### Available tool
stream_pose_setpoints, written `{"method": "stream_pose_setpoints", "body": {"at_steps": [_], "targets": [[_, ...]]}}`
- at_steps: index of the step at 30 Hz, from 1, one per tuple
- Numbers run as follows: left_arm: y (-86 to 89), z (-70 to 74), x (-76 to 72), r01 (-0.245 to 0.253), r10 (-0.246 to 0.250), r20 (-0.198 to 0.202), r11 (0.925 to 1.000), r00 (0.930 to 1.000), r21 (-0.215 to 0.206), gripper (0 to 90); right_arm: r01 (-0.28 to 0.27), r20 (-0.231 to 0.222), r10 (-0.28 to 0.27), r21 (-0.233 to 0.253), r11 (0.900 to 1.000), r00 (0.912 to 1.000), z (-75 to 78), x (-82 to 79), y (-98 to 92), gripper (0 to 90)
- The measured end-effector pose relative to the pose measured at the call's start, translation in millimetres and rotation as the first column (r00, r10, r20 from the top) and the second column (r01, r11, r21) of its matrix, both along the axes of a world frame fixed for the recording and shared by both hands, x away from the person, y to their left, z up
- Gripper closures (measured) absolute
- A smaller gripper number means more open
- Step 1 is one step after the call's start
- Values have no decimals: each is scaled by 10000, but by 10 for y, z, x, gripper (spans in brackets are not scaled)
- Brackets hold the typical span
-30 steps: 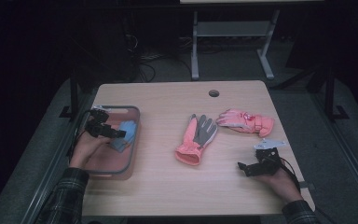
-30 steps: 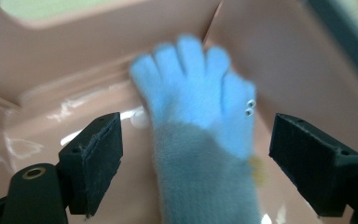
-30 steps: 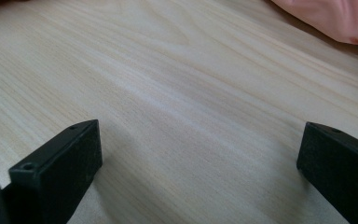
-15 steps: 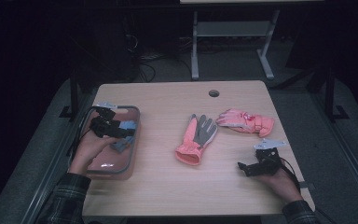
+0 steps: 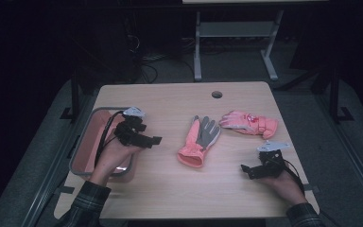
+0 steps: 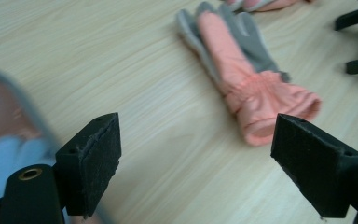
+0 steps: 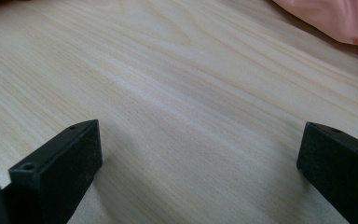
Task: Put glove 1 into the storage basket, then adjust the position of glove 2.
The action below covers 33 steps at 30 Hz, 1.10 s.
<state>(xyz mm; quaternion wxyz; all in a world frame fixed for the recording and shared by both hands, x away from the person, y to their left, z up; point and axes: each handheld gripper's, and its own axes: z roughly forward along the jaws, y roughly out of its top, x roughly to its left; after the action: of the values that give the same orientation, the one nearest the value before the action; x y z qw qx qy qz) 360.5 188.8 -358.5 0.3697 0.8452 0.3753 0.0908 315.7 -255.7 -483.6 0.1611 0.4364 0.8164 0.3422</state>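
Two gloves lie on the table (image 5: 170, 189) ahead of me: the nearer glove (image 5: 199, 141) in the middle, grey palm up and cuff toward me, and the far glove (image 5: 248, 123) just beyond it to the right, apart from it. Both look like padded winter gloves, so I judge them light, soft and floppy; they will sag from whatever I pinch, and the thick ribbed cuff (image 6: 270, 105) seems the surest place to take hold, since the fabric bunches there. My left gripper (image 5: 142, 136) hangs over the right rim of the tray (image 5: 82, 142), jaws spread wide and holding nothing, aimed toward the nearer glove. Something pale blue (image 6: 4, 154) sits blurred in the tray. My right gripper (image 5: 255, 169) rests low near the table's right front, jaws also spread and bare. Compared with a second ago, my left gripper has come up out of the tray and swung rightward; my right has not moved.
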Motion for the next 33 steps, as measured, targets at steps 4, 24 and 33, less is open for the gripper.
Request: {"method": "stream_pose_setpoints", "body": {"at_steps": [4, 24, 33], "targets": [[-192, -36, -87, 451, -451, 5, 9989, 9990, -124, 154, -4, 0, 4, 0, 10000, 10000, 0, -1, 1, 0], [-561, -666, -474, 1472, -1467, -125, 9874, 9891, 580, 153, -66, 25, 66, -28, 10000, 10000, 0, 0, -1, 0], [-523, -896, -608, 1599, -1613, 84, 9829, 9869, 910, 145, -169, 48, 169, -9, 9999, 9998, 11, -15, 5, 44]]}}
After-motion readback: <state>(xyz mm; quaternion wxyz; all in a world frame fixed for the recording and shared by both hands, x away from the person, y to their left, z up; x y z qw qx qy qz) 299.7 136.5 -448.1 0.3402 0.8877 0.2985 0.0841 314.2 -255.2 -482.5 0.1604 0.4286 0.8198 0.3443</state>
